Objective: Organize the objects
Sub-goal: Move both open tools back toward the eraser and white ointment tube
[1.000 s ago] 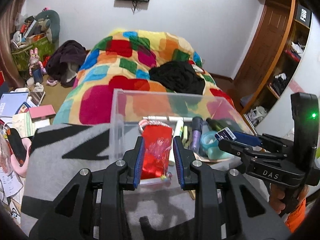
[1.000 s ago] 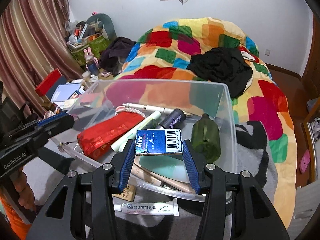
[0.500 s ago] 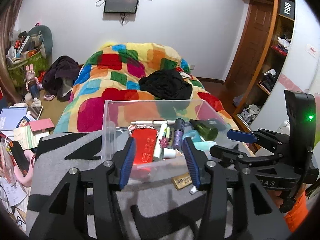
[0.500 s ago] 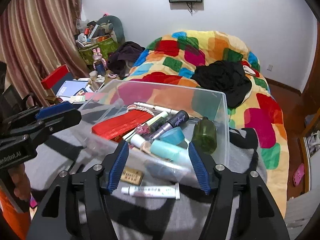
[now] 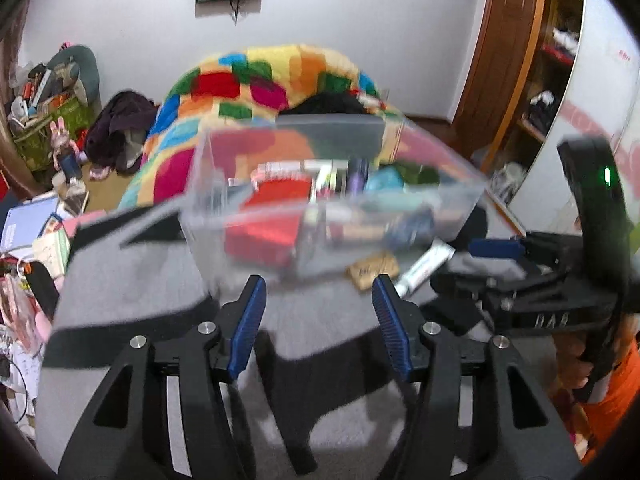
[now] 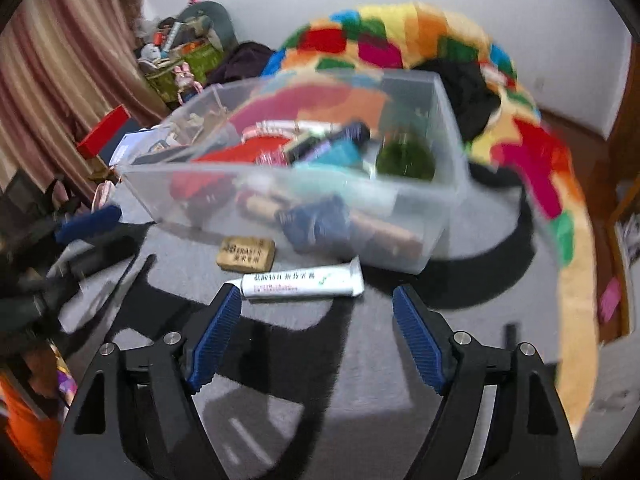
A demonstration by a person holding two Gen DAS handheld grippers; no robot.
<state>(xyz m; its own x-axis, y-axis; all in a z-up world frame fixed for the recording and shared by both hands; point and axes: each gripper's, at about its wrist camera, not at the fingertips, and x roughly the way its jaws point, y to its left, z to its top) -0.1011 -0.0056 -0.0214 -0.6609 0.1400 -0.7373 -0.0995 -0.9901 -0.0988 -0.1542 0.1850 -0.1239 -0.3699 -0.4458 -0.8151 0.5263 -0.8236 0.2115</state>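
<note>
1. L gripper (image 5: 318, 286) is sitting w/ jaws spread wide, holding nothing; clear bin (image 5: 280, 216) is lying just ahead of its tips on the grey blanket (image 5: 160, 280).
2. R gripper (image 6: 316, 300) is likewise gaping wide, empty; white tube (image 6: 304, 280) is lying across the blanket right at its tips, betw. the fingers.
3. Tan eraser (image 6: 246, 255) is resting just beyond the tube, beside the bin's near wall.
4. Bin is holding a red pouch (image 6: 244, 152), green bottle (image 6: 406, 162), other blurred items.
</note>
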